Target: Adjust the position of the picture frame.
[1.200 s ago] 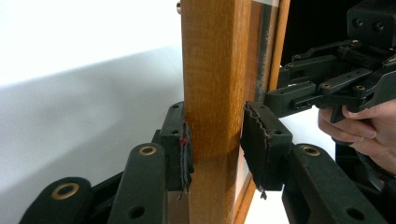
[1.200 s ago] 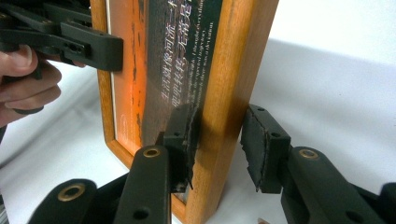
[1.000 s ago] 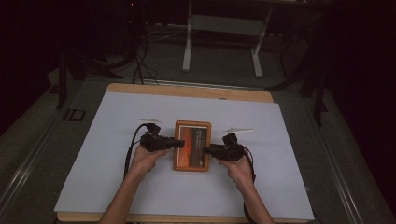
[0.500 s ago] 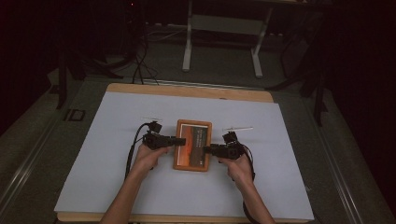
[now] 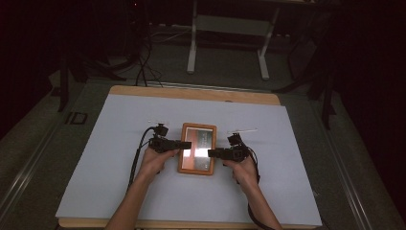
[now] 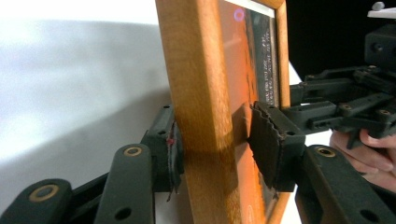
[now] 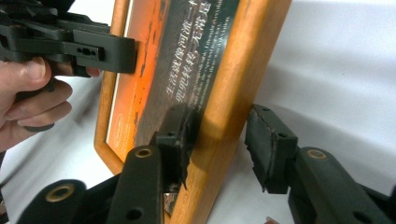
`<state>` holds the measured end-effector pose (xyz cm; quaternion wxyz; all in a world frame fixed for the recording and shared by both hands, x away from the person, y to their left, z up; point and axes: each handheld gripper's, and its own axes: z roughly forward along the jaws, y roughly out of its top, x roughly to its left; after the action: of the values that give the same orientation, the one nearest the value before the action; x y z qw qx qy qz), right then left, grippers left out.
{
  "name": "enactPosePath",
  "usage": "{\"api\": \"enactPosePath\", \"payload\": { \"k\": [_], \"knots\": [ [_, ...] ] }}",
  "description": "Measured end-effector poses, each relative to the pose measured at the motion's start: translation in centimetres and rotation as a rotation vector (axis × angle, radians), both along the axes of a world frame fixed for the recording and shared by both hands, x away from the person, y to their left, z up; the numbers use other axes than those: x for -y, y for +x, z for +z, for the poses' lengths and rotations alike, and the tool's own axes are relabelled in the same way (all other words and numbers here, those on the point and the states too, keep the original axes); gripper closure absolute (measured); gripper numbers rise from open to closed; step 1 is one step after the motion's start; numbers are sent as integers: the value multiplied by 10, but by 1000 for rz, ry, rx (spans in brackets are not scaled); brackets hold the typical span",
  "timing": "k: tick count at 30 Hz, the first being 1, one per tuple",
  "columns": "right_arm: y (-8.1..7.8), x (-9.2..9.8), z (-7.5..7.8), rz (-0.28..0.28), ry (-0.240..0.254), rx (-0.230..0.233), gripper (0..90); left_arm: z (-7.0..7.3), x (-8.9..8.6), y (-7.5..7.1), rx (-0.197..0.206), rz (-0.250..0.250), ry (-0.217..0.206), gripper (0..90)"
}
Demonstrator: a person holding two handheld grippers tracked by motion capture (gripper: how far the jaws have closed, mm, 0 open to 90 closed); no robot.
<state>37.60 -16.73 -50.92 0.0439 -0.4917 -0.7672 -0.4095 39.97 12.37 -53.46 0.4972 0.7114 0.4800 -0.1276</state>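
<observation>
- Here we see the worktop [image 5: 119, 182], a wooden board under a pale sheet that leaves its far and near edges bare.
- Next in size comes the picture frame [image 5: 197, 148], lying flat near the middle of the worktop, a little nearer the near edge than the far one, its long sides running from near to far. Its border is orange-brown wood, and the glass shows an orange print with lines of pale script.
- Our forearms come in over the near edge, one on each side of the frame.
- The left tool [image 5: 184, 144] reaches across the frame's left rail. In the left gripper view the rail [image 6: 205, 116] stands between its jaws; one pad lies against the outer wood, the other stands just off the glass side. The jaws have just been opening, so they are apart, with the rail between them and no clamp on it.
- The right tool [image 5: 214, 153] reaches across the right rail. In the right gripper view [image 7: 219, 140] one pad touches the glass side while the other stands clear of the outer edge; these jaws, too, have just been opening and are apart.
- A thin pale stick [image 5: 245, 130] lies just beyond the right hand, towards the far right corner.
</observation>
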Motion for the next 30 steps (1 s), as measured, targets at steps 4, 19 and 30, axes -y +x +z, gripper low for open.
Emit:
{"api": "enactPosePath", "payload": {
  "k": [4, 19, 30],
  "knots": [
    [4, 1, -7, -8, -2, -39, 544, -1, 3, 0, 10, 19, 83, 529],
    [0, 1, -7, -4, -69, 33, 452, 17, -2, -21, 159, 54, 145, 434],
    [-3, 9, 16, -7, -181, 209, 473, 24, -19, -52, 249, 87, 172, 435]
  ]
}}
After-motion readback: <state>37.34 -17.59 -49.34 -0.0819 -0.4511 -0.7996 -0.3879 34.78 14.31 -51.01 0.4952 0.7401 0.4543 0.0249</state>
